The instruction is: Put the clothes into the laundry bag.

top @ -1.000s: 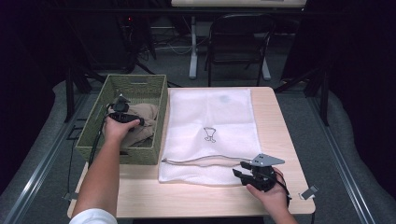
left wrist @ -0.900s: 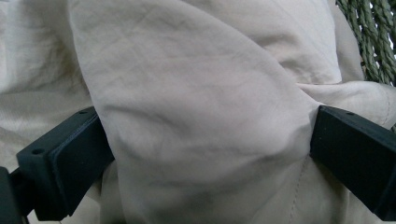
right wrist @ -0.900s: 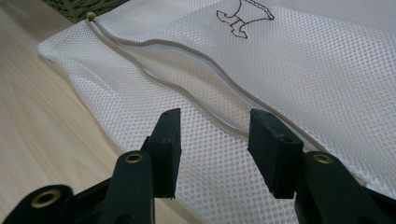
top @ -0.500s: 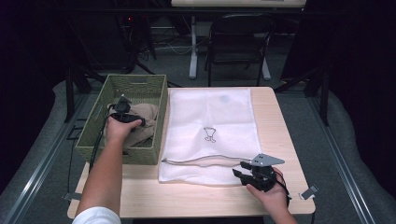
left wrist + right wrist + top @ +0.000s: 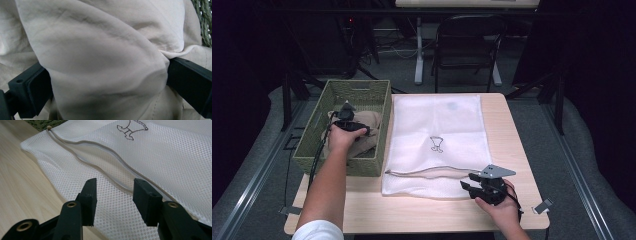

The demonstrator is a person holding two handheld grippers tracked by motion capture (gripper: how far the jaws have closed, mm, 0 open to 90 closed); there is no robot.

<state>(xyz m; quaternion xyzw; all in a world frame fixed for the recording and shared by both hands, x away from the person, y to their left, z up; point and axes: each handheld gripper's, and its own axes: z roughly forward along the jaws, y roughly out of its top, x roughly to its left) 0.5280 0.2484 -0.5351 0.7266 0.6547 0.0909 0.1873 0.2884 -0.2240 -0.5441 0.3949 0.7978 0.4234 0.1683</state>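
Down in the green woven basket point(image 5: 312, 150) at the table's left side, the left gripper point(image 5: 348, 120) sits on a crumpled beige cloth garment point(image 5: 368, 131). Its jaws are spread wide, and a thick fold of that garment point(image 5: 105, 65) bulges between them, pressing against both inner faces. The right gripper point(image 5: 472, 186) rests at the near edge of the white mesh laundry bag point(image 5: 439, 125) laid flat on the light wooden table point(image 5: 412, 212). Its jaws stand moderately apart with nothing between them, just above the mesh point(image 5: 115, 202), near the bag's grey drawstring point(image 5: 100, 152).
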